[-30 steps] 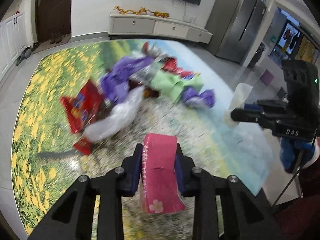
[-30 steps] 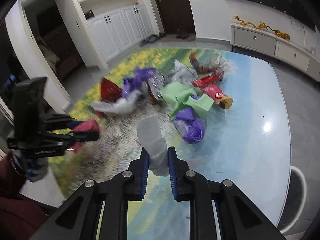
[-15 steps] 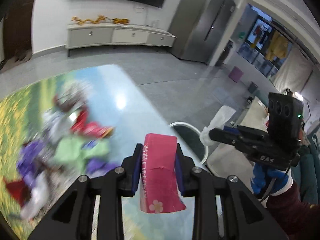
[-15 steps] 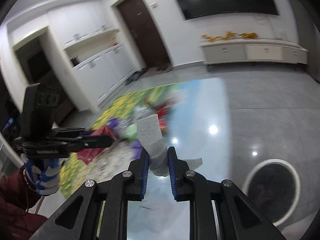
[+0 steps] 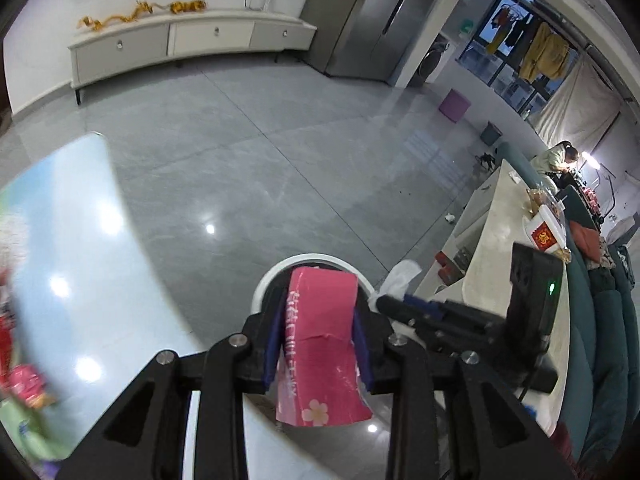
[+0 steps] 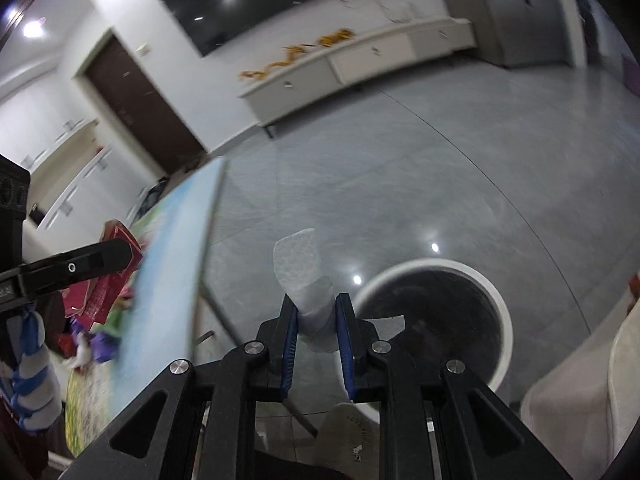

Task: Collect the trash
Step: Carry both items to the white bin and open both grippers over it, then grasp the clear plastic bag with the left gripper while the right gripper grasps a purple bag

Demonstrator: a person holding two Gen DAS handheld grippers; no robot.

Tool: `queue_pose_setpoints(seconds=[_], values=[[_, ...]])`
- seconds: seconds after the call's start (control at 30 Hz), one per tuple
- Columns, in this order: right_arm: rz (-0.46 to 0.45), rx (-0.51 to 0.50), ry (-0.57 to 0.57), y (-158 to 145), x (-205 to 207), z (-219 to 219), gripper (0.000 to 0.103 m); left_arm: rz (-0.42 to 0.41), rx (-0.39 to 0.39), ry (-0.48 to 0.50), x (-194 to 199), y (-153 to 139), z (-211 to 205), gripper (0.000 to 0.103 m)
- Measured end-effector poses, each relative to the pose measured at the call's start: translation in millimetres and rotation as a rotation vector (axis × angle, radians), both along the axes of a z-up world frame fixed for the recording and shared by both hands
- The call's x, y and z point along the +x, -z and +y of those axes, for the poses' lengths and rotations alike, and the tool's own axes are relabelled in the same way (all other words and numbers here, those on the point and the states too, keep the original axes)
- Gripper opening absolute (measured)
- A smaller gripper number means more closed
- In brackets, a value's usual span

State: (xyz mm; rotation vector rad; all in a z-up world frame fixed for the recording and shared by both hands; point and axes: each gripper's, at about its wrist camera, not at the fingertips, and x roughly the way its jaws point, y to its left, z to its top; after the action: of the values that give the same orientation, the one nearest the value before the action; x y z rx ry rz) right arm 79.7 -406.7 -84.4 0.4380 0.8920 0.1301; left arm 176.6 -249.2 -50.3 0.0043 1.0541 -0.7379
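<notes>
My left gripper (image 5: 319, 320) is shut on a pink packet (image 5: 320, 360) with a small flower print. It hangs over the round white-rimmed bin (image 5: 272, 280) on the floor. My right gripper (image 6: 316, 312) is shut on a crumpled white tissue (image 6: 298, 260), just left of the same bin (image 6: 496, 300), whose inside is dark. In the left wrist view the right gripper (image 5: 386, 302) with its tissue (image 5: 400, 276) sits close to the right of the packet. The right wrist view shows the left gripper (image 6: 120, 252) and packet (image 6: 116, 276) at the far left.
The table (image 5: 80, 220) with its printed cloth lies to the left, with blurred trash (image 5: 24, 432) on it. A pale counter (image 5: 492, 260) and a teal sofa (image 5: 600, 340) stand right of the bin. Grey tiled floor stretches to the TV cabinet (image 5: 180, 40).
Both grippers have swung away from the trash pile on the table to the bin on the floor. The packet and the tissue stay gripped as before.
</notes>
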Motion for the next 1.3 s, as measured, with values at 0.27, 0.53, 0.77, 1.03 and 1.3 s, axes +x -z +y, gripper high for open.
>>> queue_pose_setpoints(seconds=[0.27,0.53,0.77,1.03,1.3], values=[[0.094,0.002,0.068,44.8,11.0,-36.1,0.020,0.139,-0.029,0.004,32.9,55.1,-46.8,0.036],[0.141,-0.007,0.126,60.9,9.9,-52.3,0.040,0.151,-0.038,-0.007,36.1,65.7,-53.8,0.050],[0.106,-0.028,0.163,40.6,-6.6,-50.5,0.042,0.041,-0.034,-0.021,16.3,34.5,-35.9,0.050],[-0.057,-0.067,0.199,-32.4,-29.3,-34.5,0.049,-0.158,-0.070,-0.093,-17.7,-31.9,16.1,0.050],[-0.286,-0.143,0.177,-132.2,-67.1,22.0,0.089,-0.302,-0.066,-0.141,-61.4,-82.6,97.1,0.050]])
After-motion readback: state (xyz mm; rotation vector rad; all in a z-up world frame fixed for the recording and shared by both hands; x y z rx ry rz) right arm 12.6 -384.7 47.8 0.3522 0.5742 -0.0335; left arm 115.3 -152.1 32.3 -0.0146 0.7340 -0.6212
